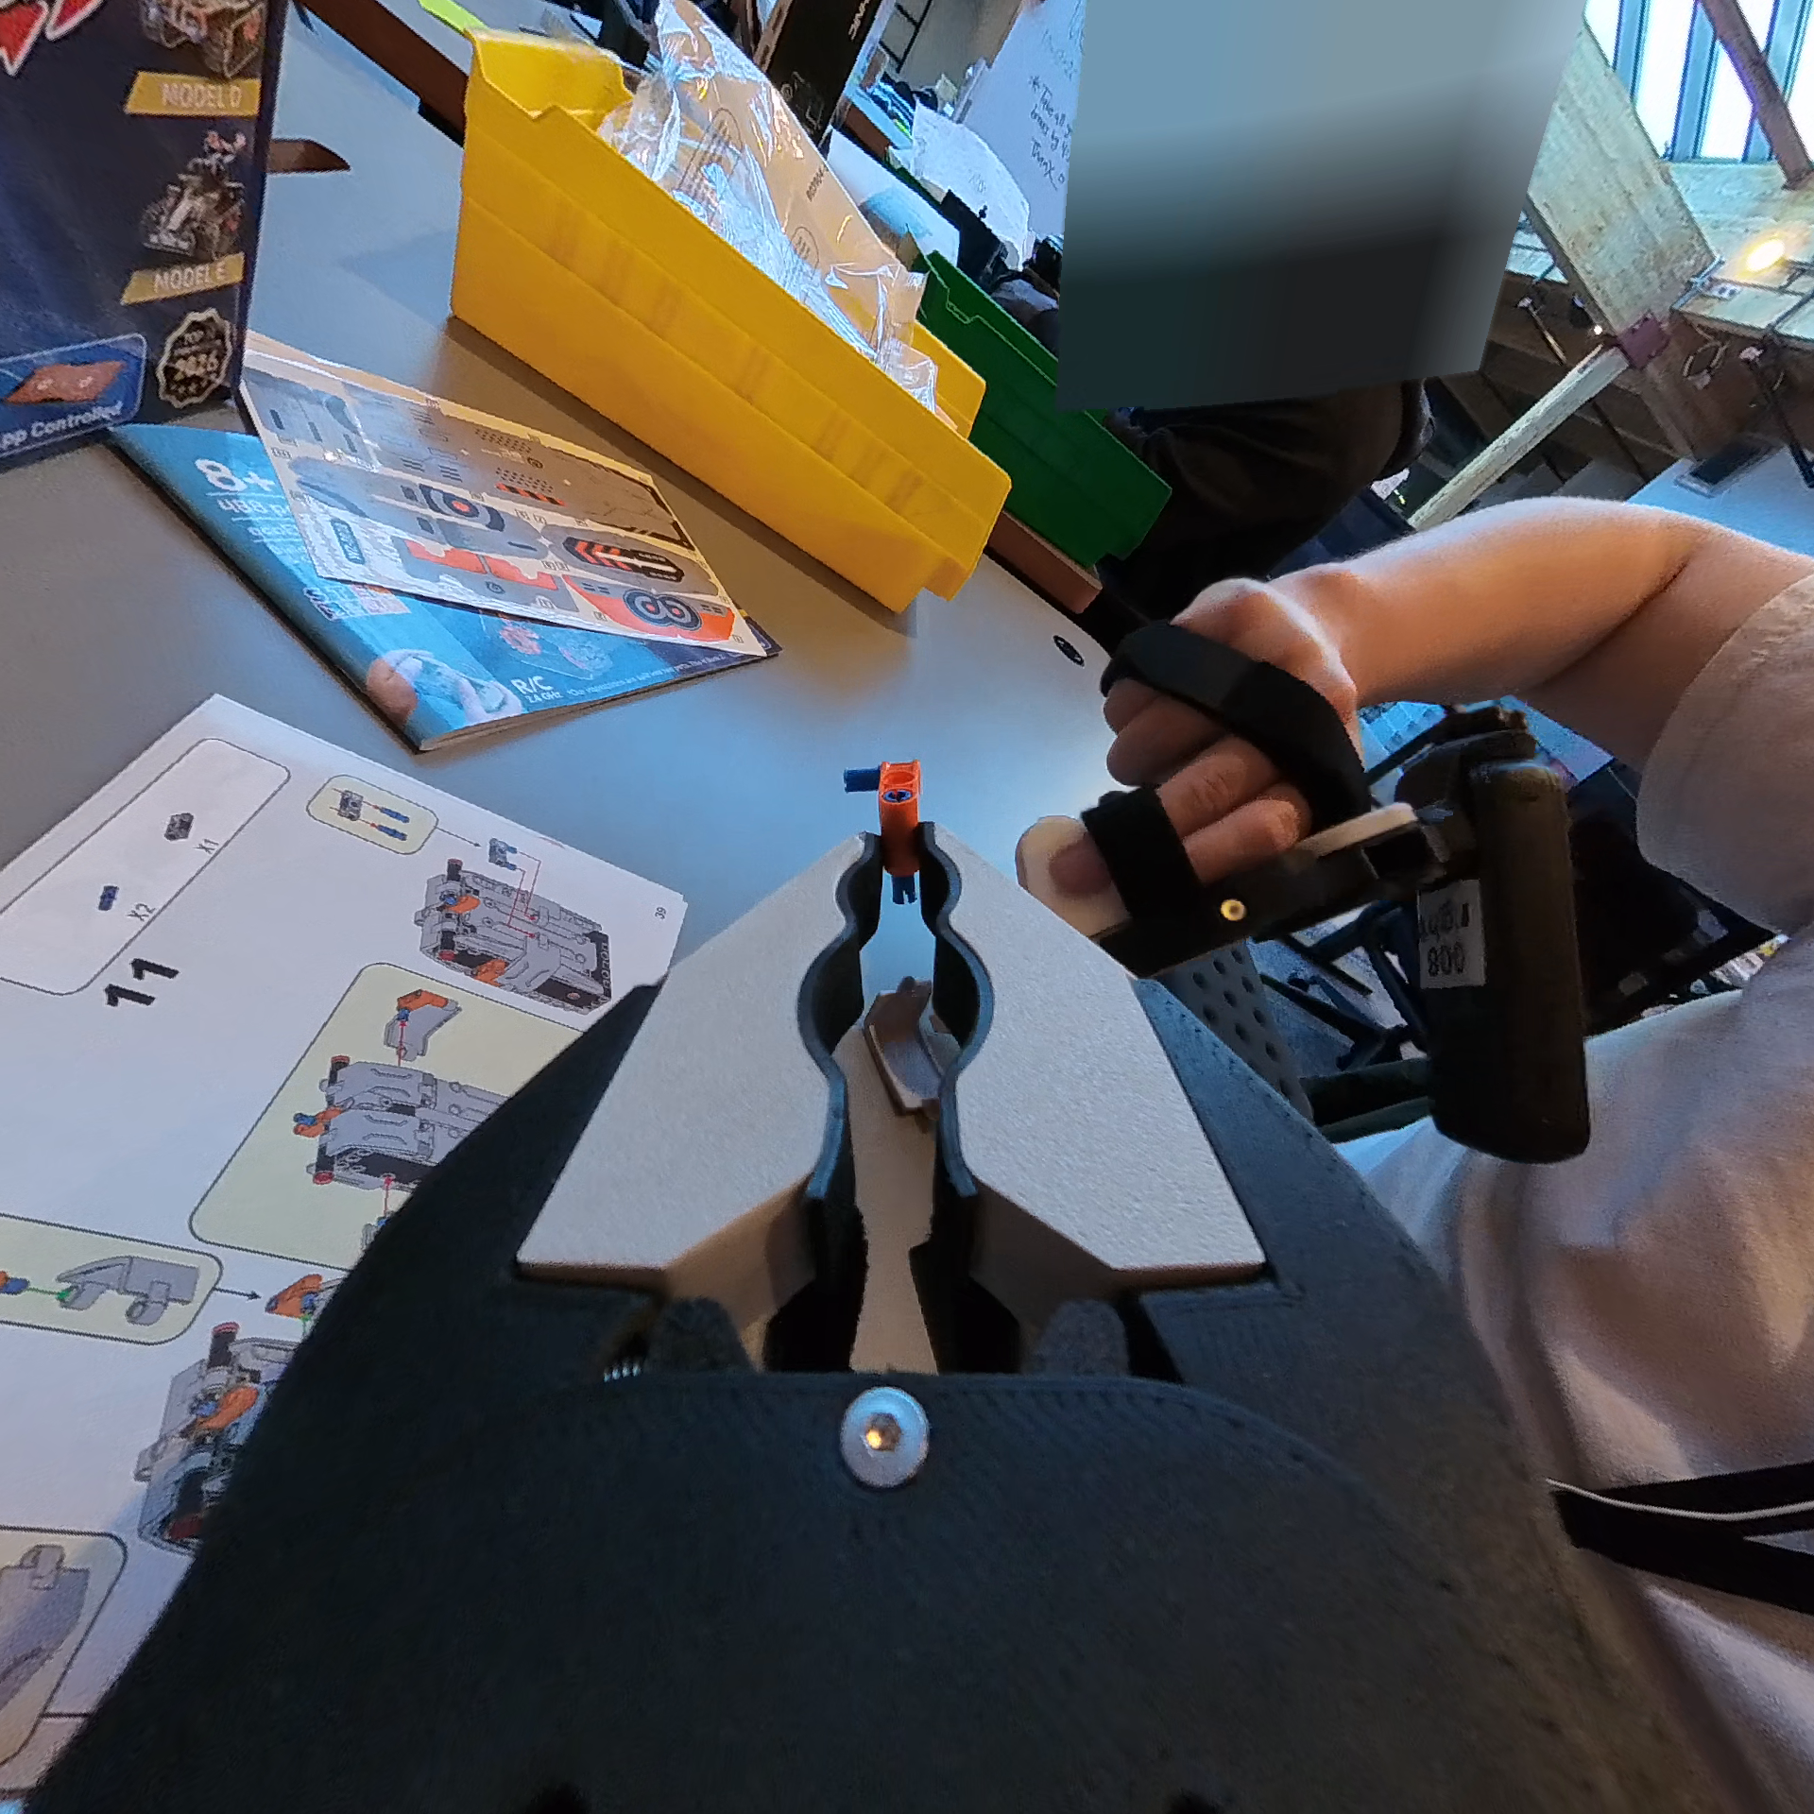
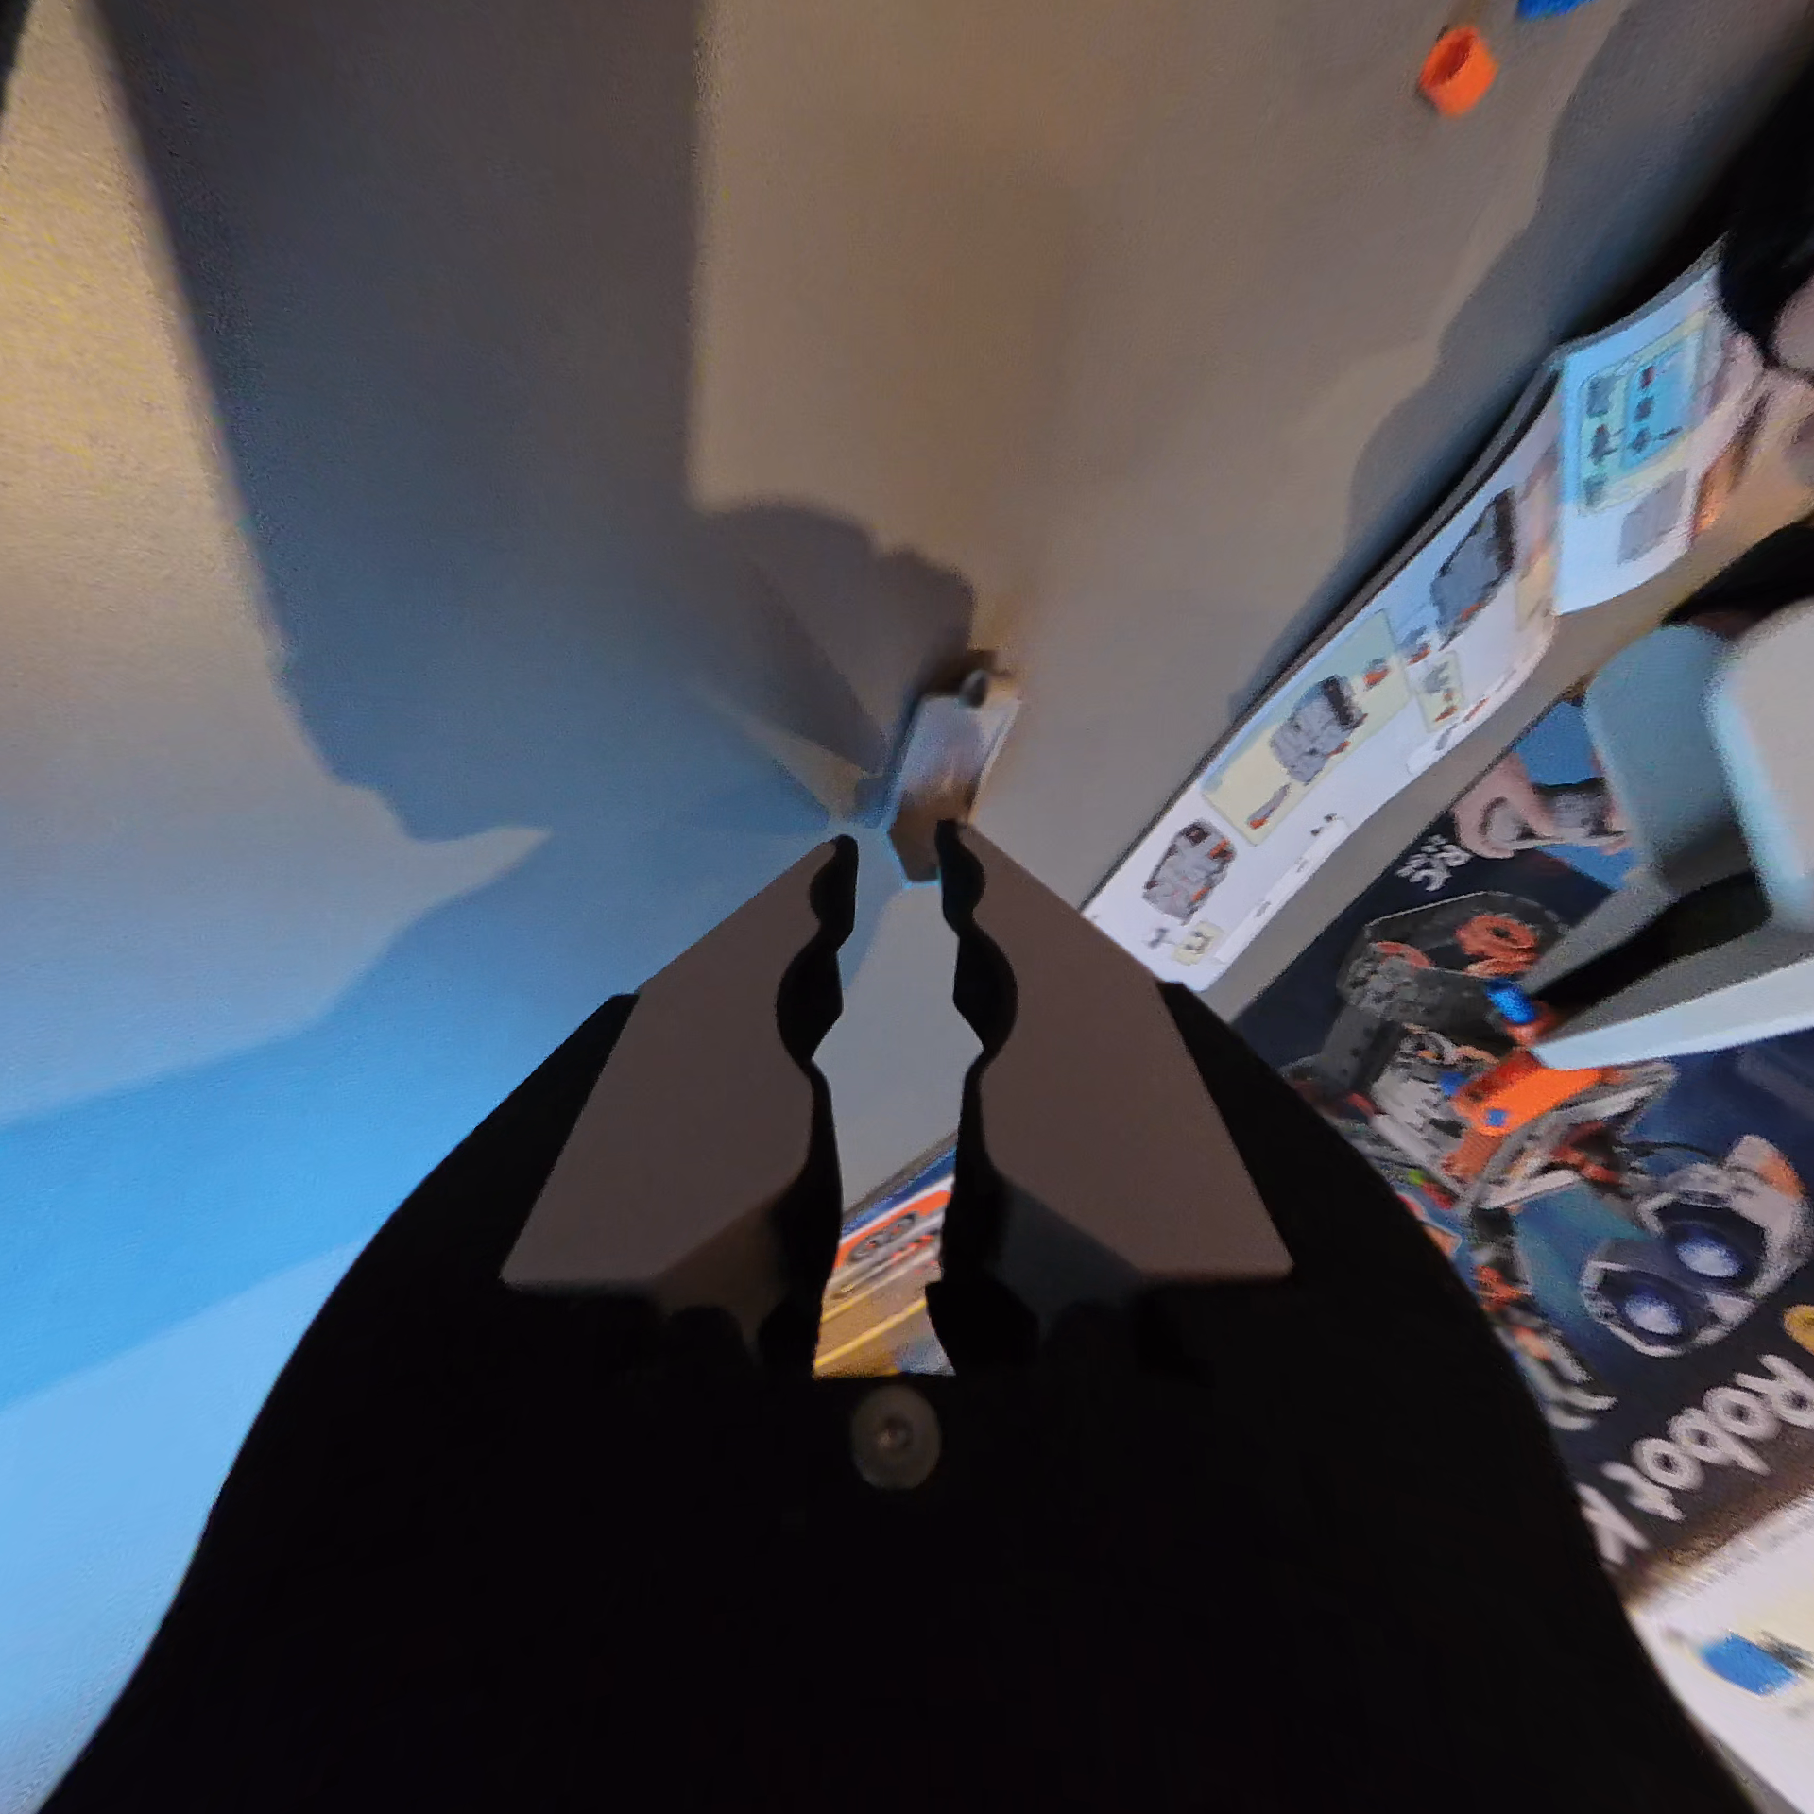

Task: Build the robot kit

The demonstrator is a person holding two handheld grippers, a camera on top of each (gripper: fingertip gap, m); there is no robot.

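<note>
In the left wrist view, a small orange connector piece [image 1: 899, 815] with blue pins is pinched upright at the tips of the left gripper [image 1: 895, 846], whose jaws are nearly closed around it. A grey curved piece [image 1: 905, 1052] is seen on the tabletop [image 1: 687, 785] through the gap behind the tips. An open instruction booklet [image 1: 294, 982] lies to the left, with a sticker sheet [image 1: 491, 520] and a yellow bin [image 1: 707, 344] beyond.

In the right wrist view, which is blurred, the right gripper [image 2: 891, 844] is held slightly open and empty, with a grey piece [image 2: 947, 766] just beyond its tips. A toy box [image 2: 1571, 1178] is seen at right.
</note>
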